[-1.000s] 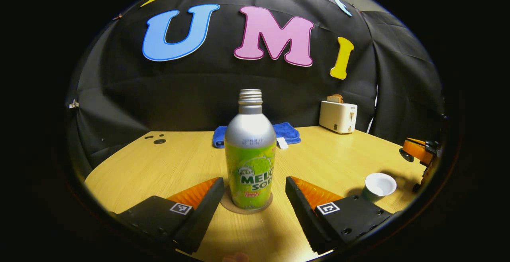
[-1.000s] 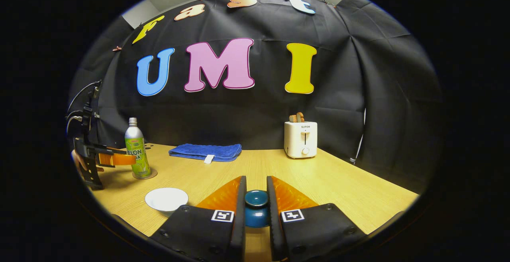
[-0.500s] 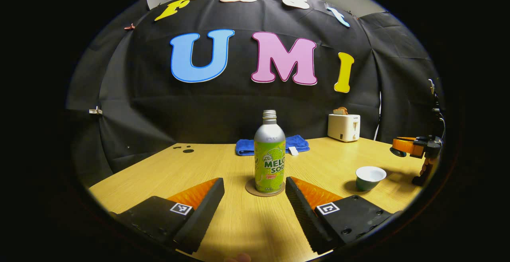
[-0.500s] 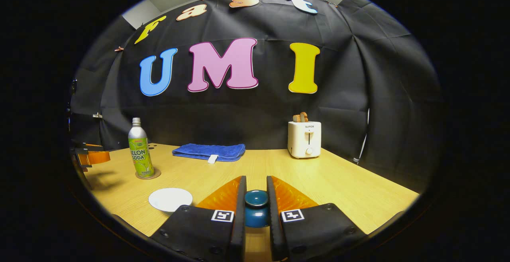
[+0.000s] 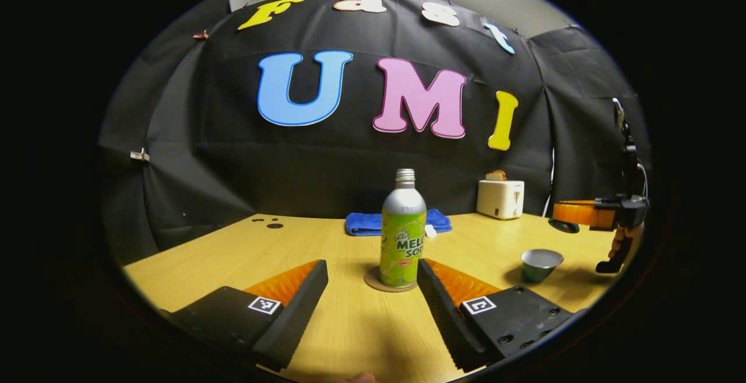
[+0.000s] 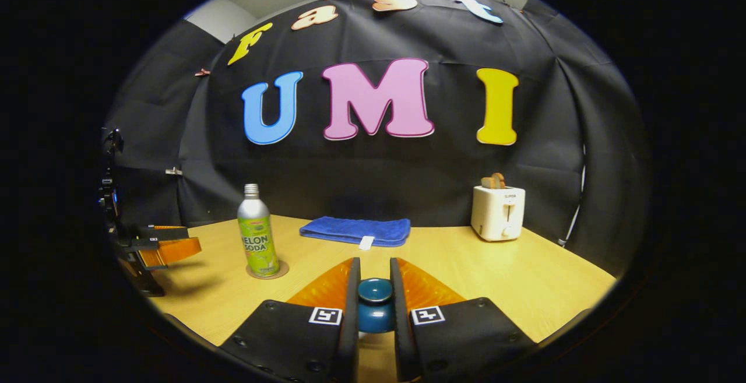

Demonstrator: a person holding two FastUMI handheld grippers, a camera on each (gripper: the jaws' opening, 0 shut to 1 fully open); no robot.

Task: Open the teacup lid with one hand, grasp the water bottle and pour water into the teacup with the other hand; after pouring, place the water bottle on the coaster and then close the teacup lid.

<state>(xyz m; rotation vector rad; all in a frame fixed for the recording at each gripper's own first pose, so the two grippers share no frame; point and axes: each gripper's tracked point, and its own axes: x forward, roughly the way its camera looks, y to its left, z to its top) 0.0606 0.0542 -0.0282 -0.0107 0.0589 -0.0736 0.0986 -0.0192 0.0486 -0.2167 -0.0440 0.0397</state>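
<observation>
The silver and green water bottle stands upright and uncapped on a round coaster in the left gripper view. My left gripper is open in front of it, not touching. The lidless teacup sits to the right on the table. Beyond it my right gripper hovers with the lid. In the right gripper view, my right gripper is shut on the dark teal teacup lid by its knob. The bottle, its coaster and the open left gripper show at the left.
A folded blue towel lies at the back of the wooden table. A white toaster with bread stands back right. Black cloth walls close the booth behind and on both sides.
My left gripper has drawn back from the bottle, staying open; the bottle rests on the coaster. The right gripper has shifted with the lid, and the teacup has left its view.
</observation>
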